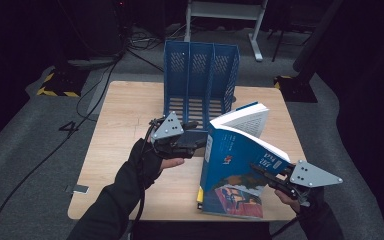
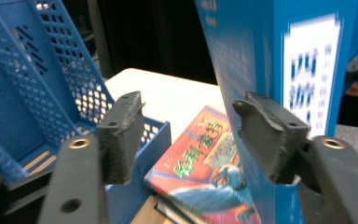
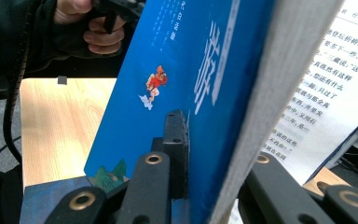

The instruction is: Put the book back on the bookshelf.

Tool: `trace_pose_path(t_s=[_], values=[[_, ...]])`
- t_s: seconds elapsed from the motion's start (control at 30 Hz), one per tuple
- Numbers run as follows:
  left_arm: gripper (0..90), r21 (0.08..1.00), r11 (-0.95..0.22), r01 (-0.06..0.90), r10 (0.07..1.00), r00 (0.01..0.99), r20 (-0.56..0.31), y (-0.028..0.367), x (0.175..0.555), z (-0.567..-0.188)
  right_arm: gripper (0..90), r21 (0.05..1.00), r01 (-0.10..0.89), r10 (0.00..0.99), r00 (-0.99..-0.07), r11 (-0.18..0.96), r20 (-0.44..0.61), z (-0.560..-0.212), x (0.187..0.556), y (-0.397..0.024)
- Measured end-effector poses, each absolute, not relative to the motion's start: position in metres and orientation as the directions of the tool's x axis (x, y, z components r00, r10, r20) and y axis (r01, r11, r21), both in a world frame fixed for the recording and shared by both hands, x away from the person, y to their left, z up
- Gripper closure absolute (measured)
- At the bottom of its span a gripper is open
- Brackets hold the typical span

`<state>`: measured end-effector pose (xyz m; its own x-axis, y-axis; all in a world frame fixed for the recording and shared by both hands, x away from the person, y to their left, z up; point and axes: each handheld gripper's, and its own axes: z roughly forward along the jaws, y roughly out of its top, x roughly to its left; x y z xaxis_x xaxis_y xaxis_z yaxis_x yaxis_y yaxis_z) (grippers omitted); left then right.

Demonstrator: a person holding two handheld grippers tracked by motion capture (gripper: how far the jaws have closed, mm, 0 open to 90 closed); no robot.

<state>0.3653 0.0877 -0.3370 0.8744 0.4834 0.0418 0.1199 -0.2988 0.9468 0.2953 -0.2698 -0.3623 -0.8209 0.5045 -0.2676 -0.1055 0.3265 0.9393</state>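
Glossy blue book [image 1: 235, 165], pages fanned, is clamped by the right gripper [image 1: 267, 175]; left gripper [image 1: 195, 142] gapes beside it.

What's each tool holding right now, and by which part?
Right tool clamps the blue book by its front cover's outer edge, book standing half open. Left tool is open, holding nothing.
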Motion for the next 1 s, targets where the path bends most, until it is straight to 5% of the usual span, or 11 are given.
trace_pose_path(t_s=[0.47, 1.0], values=[[26.7, 0.922, -0.358, 0.145, 0.386, 0.923, 0.005, 0.081, 0.338, -0.359, 79.3, 0.942, -0.108, 0.499, -0.826, 0.318, -0.263, -0.364, 0.291, -0.27], [37.9, 0.926, -0.345, 0.155, 0.321, 0.946, -0.039, 0.036, 0.344, -0.362, 75.9, 0.936, -0.119, 0.51, -0.812, 0.331, -0.283, -0.366, 0.284, -0.274]])
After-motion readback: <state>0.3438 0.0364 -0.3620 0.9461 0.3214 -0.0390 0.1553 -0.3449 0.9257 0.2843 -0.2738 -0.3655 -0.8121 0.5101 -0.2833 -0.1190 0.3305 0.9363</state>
